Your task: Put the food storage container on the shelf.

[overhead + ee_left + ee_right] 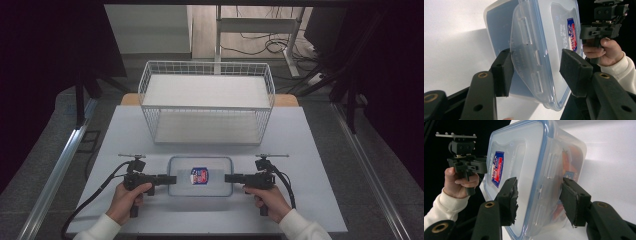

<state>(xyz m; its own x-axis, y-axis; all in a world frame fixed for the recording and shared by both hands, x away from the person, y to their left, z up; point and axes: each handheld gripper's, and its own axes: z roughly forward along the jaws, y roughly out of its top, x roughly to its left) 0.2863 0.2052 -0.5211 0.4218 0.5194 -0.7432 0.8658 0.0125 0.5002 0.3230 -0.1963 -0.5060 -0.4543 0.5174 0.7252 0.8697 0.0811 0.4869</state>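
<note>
1 lidded container (200, 176), long axis left-right, lid up | 1 basket (206, 102) | left gripper (172, 179), right gripper (228, 178): half-wide, straddling container ends, grip unclear

You work at a white table (310, 130) in a dim room, with a white wire basket (207, 102) standing at its far side. Beyond it, grey floor (50, 135) runs back to a pale desk frame (255, 30) with loose cables (265, 47) beneath, and dark curtains (45, 55) close off both sides.
</note>
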